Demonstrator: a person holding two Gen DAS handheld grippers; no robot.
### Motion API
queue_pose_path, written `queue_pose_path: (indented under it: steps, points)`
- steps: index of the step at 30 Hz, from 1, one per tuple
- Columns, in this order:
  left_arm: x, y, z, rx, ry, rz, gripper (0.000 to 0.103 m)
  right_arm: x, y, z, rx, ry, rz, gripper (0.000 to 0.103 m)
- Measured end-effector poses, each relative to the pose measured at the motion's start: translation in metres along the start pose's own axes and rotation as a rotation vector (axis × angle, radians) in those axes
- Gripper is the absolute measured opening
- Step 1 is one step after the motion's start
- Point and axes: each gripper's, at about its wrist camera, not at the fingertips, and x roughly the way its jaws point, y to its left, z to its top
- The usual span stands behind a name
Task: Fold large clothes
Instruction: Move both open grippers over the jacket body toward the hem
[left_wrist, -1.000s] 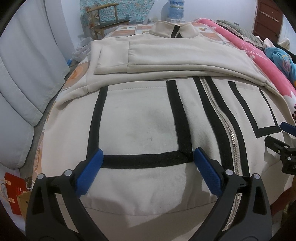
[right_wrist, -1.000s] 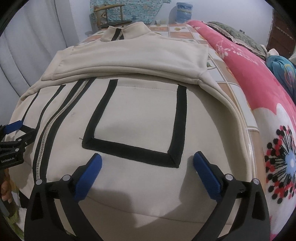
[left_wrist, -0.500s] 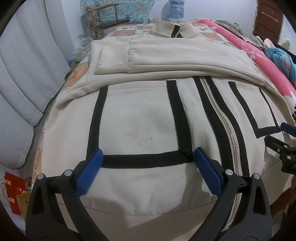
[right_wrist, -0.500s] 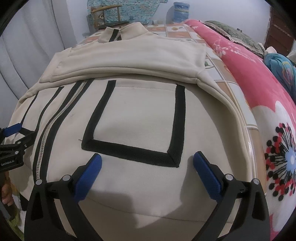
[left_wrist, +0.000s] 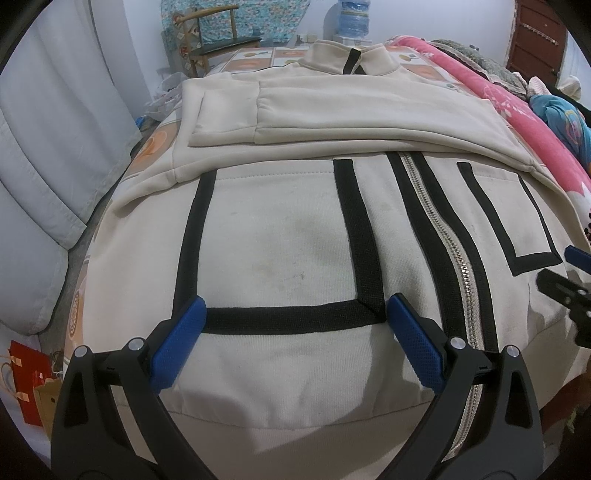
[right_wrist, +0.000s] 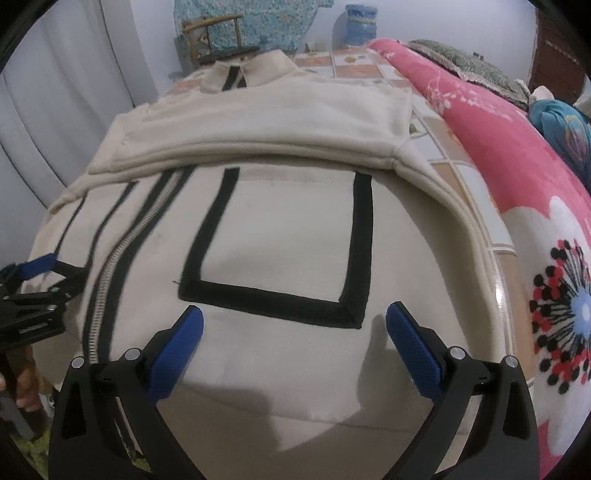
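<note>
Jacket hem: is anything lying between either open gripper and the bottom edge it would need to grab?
Nothing visible. The left gripper and right gripper both hang open over the cream jacket, with only bare fabric from their fingertips to the hem. The sleeves lie folded farther up, near the collar.

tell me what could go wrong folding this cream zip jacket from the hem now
1. Both sleeves lie folded loosely across the chest of the cream zip-up jacket with black trim; lifting the hem could slide them off.
2. The left gripper and right gripper, both open, may pinch only the top layer at the hem.
3. The metal zipper already curves, so the fold could come out skewed.
</note>
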Motion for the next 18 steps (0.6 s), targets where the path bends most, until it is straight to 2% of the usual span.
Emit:
queue_pose_path:
  steps: [4, 10, 15, 18]
  points:
    - [0.0, 0.0, -0.001, -0.004, -0.004, 0.004, 0.096, -0.008, 0.008, -0.004, -0.049, -0.02, -0.008, 0.096]
    - [-0.002, 0.001, 0.0, -0.002, -0.01, 0.002, 0.096, 0.005, 0.015, -0.014, -0.089, 0.016, -0.015, 0.096]
    - [-0.029, 0.011, -0.005, -0.006, -0.097, -0.022, 0.096, 0.006, 0.016, -0.015, -0.099, 0.004, -0.016, 0.096]
    - [-0.051, 0.021, -0.017, 0.019, -0.141, 0.0, 0.096, 0.006, 0.016, -0.016, -0.103, 0.004, -0.015, 0.096]
